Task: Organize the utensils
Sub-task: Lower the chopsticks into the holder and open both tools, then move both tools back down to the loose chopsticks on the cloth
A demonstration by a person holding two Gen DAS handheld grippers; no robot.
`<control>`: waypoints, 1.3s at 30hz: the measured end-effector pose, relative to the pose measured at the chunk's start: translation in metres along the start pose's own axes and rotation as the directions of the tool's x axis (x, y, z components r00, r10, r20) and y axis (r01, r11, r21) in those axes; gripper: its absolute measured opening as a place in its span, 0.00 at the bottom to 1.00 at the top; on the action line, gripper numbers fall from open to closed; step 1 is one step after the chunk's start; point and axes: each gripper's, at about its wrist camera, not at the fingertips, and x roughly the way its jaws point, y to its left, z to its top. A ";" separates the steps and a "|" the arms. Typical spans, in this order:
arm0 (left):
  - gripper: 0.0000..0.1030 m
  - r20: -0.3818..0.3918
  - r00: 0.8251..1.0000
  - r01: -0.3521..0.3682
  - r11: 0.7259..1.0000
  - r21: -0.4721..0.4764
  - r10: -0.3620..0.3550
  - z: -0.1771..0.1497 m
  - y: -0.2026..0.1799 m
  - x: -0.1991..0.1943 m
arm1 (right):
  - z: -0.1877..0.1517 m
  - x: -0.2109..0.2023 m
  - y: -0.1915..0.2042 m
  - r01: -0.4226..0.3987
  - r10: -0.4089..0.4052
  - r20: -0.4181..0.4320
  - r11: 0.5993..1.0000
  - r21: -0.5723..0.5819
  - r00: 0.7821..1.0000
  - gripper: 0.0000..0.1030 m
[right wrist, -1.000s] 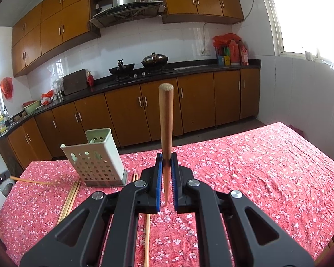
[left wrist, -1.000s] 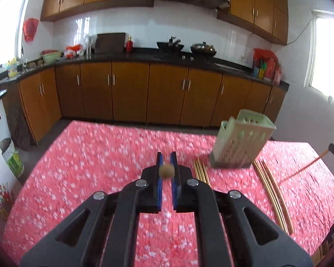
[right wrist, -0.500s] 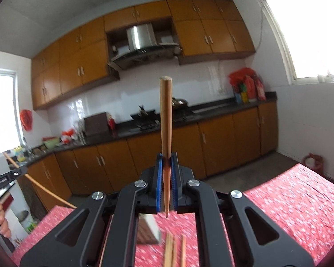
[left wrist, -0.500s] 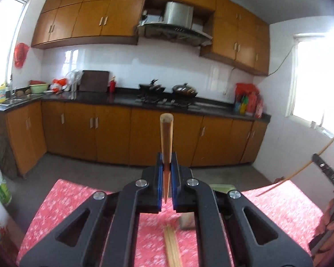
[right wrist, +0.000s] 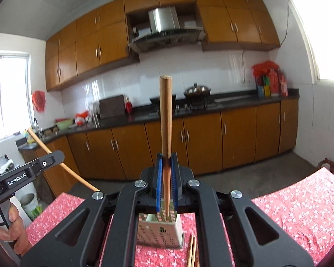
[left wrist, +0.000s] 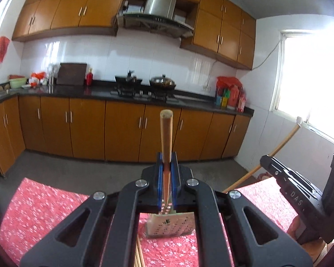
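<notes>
My left gripper is shut on a wooden chopstick that stands upright, thin tip down over the pale green perforated utensil holder. My right gripper is shut on another wooden chopstick, also upright, its tip just above the same holder. Each gripper shows in the other's view: the right one with its chopstick, the left one with its chopstick.
The holder stands on a table with a red floral cloth. More chopsticks lie on the cloth beside the holder and under my left gripper. Kitchen cabinets and a stove counter are behind.
Both grippers have tilted up and come over the holder, so the chopsticks now stand vertical with tips down above it. Both stay shut on their chopsticks.
</notes>
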 end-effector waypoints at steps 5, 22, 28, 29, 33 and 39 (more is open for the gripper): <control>0.08 -0.053 0.999 0.000 1.000 -0.010 0.000 -0.014 0.004 0.021 | -0.013 0.015 -0.001 -0.009 0.010 -0.060 1.000 0.007 0.998 0.13; 0.46 0.001 0.991 -0.136 0.990 -0.044 0.136 -0.036 0.046 -0.052 | -0.022 -0.051 -0.035 0.122 -0.122 -0.018 0.993 0.000 0.992 0.53; 0.47 -0.150 0.958 -0.247 0.969 0.005 0.245 -0.107 0.082 -0.053 | -0.092 -0.034 -0.074 0.201 -0.189 -0.274 0.980 0.014 0.943 0.44; 0.47 -0.189 0.948 -0.259 0.966 0.014 0.257 -0.124 0.087 -0.049 | -0.106 -0.029 -0.078 0.191 -0.173 -0.326 0.981 0.025 0.930 0.38; 0.46 -0.294 0.924 -0.253 0.968 0.010 0.244 -0.166 0.094 -0.038 | -0.158 -0.011 -0.077 0.150 -0.103 -0.487 0.987 0.059 0.867 0.27; 0.42 -0.391 0.906 -0.179 0.984 -0.014 0.160 -0.205 0.086 -0.029 | -0.193 -0.001 -0.052 0.116 -0.089 -0.558 0.993 0.014 0.825 0.27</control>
